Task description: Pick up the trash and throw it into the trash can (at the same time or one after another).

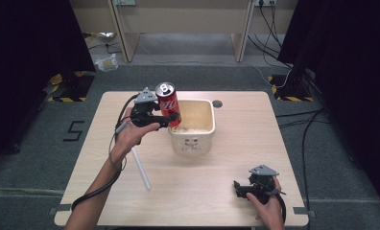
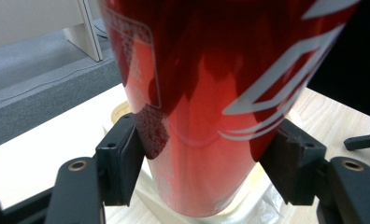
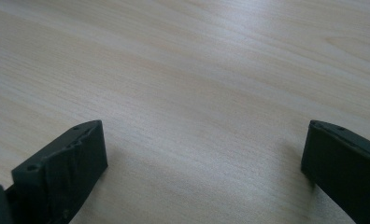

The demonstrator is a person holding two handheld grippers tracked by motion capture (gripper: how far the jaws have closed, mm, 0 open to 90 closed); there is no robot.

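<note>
The left gripper (image 1: 171,120) pinches the can (image 1: 168,104) above the tub (image 1: 197,139) rim, lowering remains; the right gripper (image 1: 241,188), jaws spread, rests apart.

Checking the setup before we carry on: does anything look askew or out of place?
Only the red can: clamped in the left gripper, it leans tilted over the cream tub. A white straw lies loose on the table.

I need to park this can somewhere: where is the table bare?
Bare wood lies right of the tub, up to the right gripper, and along the table near edge. The left is crowded: left gripper, can, white straw.
</note>
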